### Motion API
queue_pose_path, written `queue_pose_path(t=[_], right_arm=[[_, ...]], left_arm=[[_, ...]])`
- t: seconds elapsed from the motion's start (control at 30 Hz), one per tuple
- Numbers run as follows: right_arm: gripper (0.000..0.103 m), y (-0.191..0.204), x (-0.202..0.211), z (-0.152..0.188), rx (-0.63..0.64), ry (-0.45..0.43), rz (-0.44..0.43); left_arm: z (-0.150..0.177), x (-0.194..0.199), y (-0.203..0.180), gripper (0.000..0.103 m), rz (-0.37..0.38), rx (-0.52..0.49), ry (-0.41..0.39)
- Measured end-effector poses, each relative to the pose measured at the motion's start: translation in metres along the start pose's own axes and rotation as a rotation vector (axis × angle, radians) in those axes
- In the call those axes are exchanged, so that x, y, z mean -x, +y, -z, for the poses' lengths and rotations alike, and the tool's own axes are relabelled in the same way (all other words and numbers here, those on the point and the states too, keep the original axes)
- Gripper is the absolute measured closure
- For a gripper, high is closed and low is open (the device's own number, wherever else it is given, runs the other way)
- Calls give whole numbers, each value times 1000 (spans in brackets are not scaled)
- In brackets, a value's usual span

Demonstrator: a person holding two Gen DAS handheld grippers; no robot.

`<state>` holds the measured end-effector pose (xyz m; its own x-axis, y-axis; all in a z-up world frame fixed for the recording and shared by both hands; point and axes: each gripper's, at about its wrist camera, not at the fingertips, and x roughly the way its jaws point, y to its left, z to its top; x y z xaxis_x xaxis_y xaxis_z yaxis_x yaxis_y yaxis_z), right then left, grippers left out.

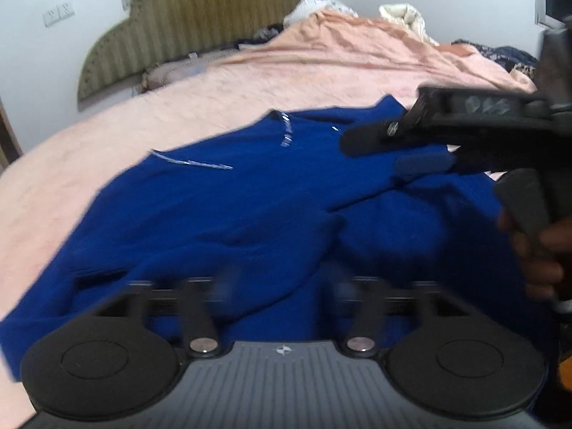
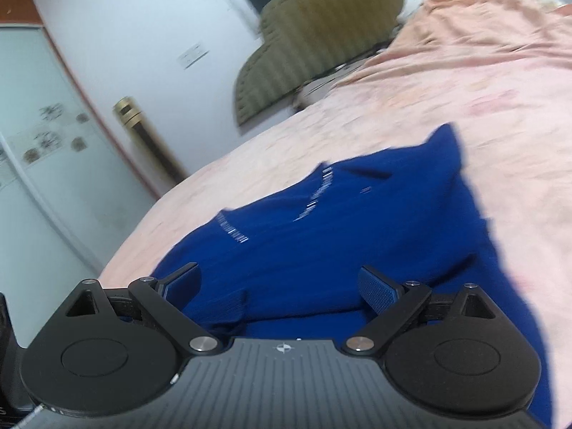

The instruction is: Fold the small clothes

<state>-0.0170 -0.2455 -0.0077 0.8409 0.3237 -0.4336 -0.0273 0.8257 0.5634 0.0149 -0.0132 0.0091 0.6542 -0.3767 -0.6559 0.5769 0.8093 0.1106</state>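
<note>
- Right gripper (image 2: pixel 280 287): blue-padded fingers (image 2: pixel 379 291) spread wide, holding nothing, low over the near part of the garment.
- Left gripper (image 1: pixel 282 289): fingers blurred; parted with cloth between, grip cannot be told.
- Royal-blue knit garment with silvery trim (image 1: pixel 250 207) lies rumpled on the peach-pink bedsheet (image 1: pixel 214 100).
- Judgement: folding barely begun; one flap seems turned over, edges uneven, smoothing and further folds remain.
- No containers in view; olive striped padded headboard (image 1: pixel 200 18) behind.
</note>
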Motion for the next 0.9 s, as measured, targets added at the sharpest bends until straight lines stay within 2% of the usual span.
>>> queue_pose_path(t=[0.07, 0.13, 0.23, 0.3, 0.4, 0.47, 0.5, 0.53, 0.57, 0.6, 0.63, 0.67, 0.7, 0.73, 0.77, 0.83, 0.9], right_arm=[[7, 3, -13, 3, -8, 45, -57], [7, 6, -25, 6, -25, 85, -93], [7, 13, -41, 10, -9, 128, -89], [9, 16, -50, 5, 9, 134, -82], [18, 24, -62, -4, 40, 146, -117], [26, 35, -67, -4, 91, 174, -131], [36, 41, -71, -3, 126, 191, -126], [49, 47, -72, -1, 160, 204, -124], [56, 52, -75, 2, 184, 213, -112], [73, 55, -77, 4, 200, 222, -94], [85, 56, -80, 6, 212, 231, -80], [85, 56, -79, 7, 215, 234, -72], [86, 56, -79, 6, 213, 232, -76], [87, 57, -77, 5, 214, 228, -83], [87, 58, -73, 5, 223, 220, -87], [87, 61, -69, 3, 246, 203, -87], [87, 64, -64, 3, 264, 193, -86]], left_arm=[[12, 24, 13, 17, -30, -1, -56], [17, 35, 24, 17, -65, -26, -80], [27, 50, 48, 17, -189, -27, -118], [31, 54, 75, 17, -264, 28, -106], [37, 61, 122, 17, -322, 205, -88], [42, 64, 159, 17, -324, 379, -84], [46, 62, 175, 17, -308, 462, -81], [48, 60, 191, 18, -280, 546, -75], [49, 55, 207, 18, -242, 624, -60], [49, 48, 220, 19, -198, 693, -32], [49, 40, 230, 19, -149, 745, -3], [49, 34, 237, 19, -111, 774, 16], [49, 27, 242, 28, -79, 803, 35], [48, 22, 246, 47, -57, 819, 52], [47, 15, 249, 55, -44, 830, 77], [47, -7, 249, 92, -39, 876, 146], [49, -10, 250, 99, -77, 888, 161]])
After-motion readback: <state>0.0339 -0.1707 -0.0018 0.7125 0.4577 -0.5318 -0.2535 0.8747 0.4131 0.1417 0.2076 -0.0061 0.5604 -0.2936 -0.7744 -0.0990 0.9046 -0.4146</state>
